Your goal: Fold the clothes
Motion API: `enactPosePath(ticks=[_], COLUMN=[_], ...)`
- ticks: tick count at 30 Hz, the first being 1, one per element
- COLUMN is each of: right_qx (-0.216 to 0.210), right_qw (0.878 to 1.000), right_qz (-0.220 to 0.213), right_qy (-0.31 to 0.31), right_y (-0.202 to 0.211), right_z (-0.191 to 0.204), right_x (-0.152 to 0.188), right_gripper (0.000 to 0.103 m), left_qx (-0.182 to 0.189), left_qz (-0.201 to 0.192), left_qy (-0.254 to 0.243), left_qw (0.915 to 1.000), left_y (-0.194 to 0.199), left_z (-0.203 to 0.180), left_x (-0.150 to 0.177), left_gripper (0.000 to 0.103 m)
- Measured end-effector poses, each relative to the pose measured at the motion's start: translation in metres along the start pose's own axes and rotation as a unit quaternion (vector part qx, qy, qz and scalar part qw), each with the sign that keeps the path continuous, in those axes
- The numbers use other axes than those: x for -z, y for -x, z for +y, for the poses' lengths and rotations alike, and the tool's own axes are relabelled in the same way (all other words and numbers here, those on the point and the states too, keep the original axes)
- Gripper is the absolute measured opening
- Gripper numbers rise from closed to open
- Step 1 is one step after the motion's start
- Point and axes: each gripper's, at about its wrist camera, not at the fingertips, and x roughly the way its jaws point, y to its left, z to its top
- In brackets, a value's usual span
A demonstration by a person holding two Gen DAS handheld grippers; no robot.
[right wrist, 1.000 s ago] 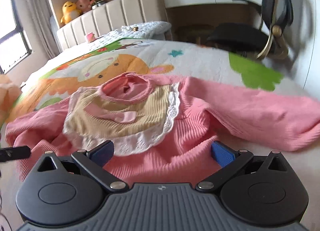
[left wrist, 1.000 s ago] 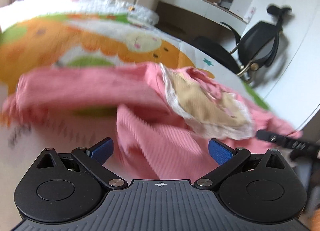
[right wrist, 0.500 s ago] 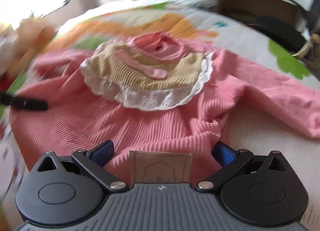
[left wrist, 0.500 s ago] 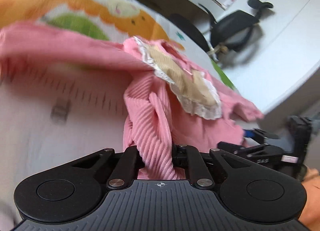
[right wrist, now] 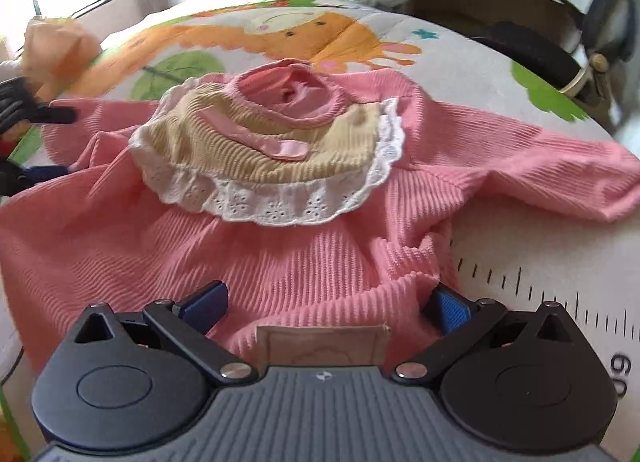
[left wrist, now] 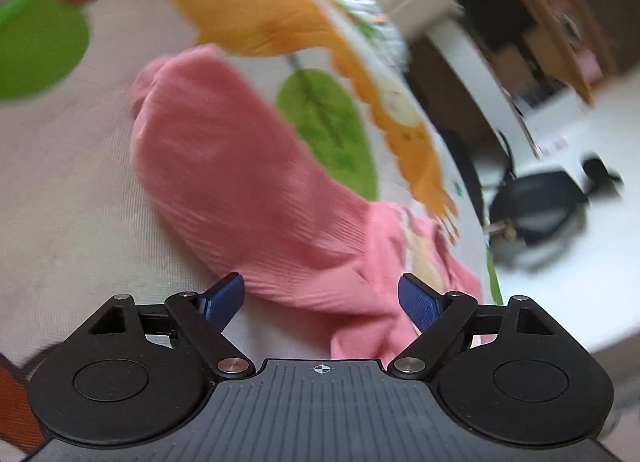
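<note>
Pink ribbed sweater [right wrist: 304,258]: soft, light, floppy knit, sure to sag and stretch wherever lifted by one point. Lies face up on the bed [right wrist: 472,62], hem toward the near edge, neck toward the headboard end, one sleeve [right wrist: 532,166] stretched out to the right, the other sleeve [left wrist: 224,166] thrown out on the opposite side. Body rumpled in ridges near the hem, not yet flat. Best taken by the hem corners or cuffs, where the doubled knit gives a firmer pinch; thin single layers likely to slip or bunch. Probably no real risk of damage, though the lace could snag.

Collar [right wrist: 264,146]: beige corded bib, rounded, edged with a white eyelet frill [right wrist: 280,206], small pink bow at the middle. Sewn-on tan patch [right wrist: 324,346] at the hem, flat and stiffer than the knit.

Right hand-held gripper [right wrist: 324,302]: spread wide, straddling the hem over the patch, blue pads beside the cloth without clearly pressing.

Left hand-held gripper [left wrist: 322,294]: opening, pads apart, sleeve root and bunched side lying between them, unpinched. View heavily blurred.

Bedcover: smooth, pale, printed with an orange cartoon figure, green leaves and a ruler scale near the right edge. Beyond the bed, a dark office chair [left wrist: 540,214] and white desk.
</note>
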Motion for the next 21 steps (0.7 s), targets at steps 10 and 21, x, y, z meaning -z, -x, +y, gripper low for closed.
enactPosePath(ticks=[10,21], right_qx=[0.045,0.095], right_qw=[0.984,0.970], right_qz=[-0.141,-0.200], right_qy=[-0.095,-0.105], right_y=[0.041,0.052], right_z=[-0.058,-0.093], right_x=[-0.034,-0.045], right_gripper=[0.103,0.103], left_qx=[-0.110,-0.102], left_qz=[-0.171,-0.335], left_qy=[-0.026,-0.256], left_qw=[0.9788,0.9009], left_y=[-0.022,0.043], left_z=[-0.003,-0.132], left_x=[-0.022,-0.024], left_gripper=[0.036,0.004])
